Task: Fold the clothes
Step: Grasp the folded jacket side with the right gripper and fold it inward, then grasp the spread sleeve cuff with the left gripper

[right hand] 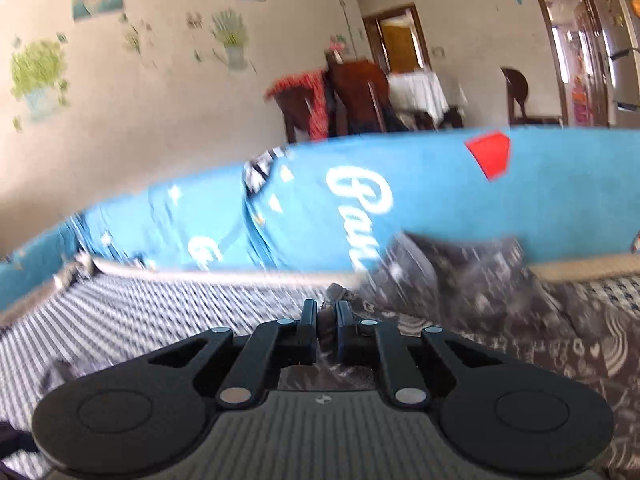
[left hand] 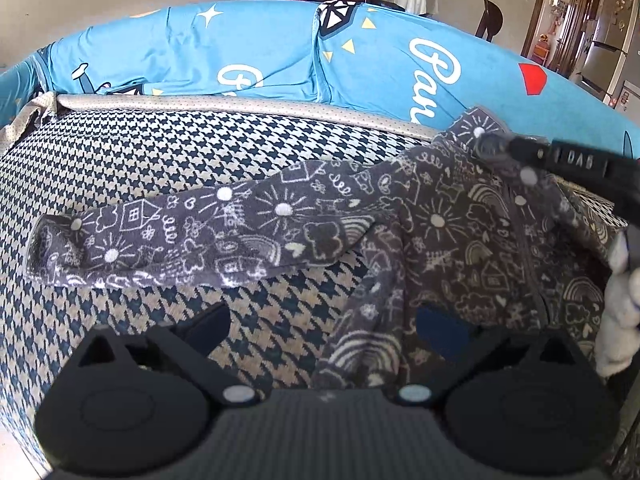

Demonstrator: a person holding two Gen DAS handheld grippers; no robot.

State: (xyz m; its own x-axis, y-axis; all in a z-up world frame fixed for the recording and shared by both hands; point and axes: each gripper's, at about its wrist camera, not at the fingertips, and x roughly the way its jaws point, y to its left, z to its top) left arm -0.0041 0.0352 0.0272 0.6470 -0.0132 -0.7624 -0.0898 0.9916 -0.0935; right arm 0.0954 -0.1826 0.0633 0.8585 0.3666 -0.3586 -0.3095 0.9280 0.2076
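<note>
A grey garment (left hand: pixel 460 240) printed with white suns, houses and rainbows lies on the houndstooth seat cover (left hand: pixel 160 160). One long sleeve (left hand: pixel 180 232) stretches out flat to the left. My left gripper (left hand: pixel 324 320) hangs open just above the seat, its right finger over the garment's lower hem, nothing between its fingers. My right gripper (left hand: pixel 492 146) reaches in from the right and pinches the garment's top edge. In the right wrist view the right gripper (right hand: pixel 324 320) is shut on a fold of the grey garment (right hand: pixel 500 300), which trails off to the right in blur.
Blue cushions (left hand: pixel 240 52) with white lettering line the back of the seat behind a beige piped edge (left hand: pixel 240 104). A gloved hand (left hand: pixel 618 312) shows at the right edge. Beyond the sofa stand wooden chairs (right hand: pixel 352 96), a white-clothed table (right hand: pixel 416 88) and doorways.
</note>
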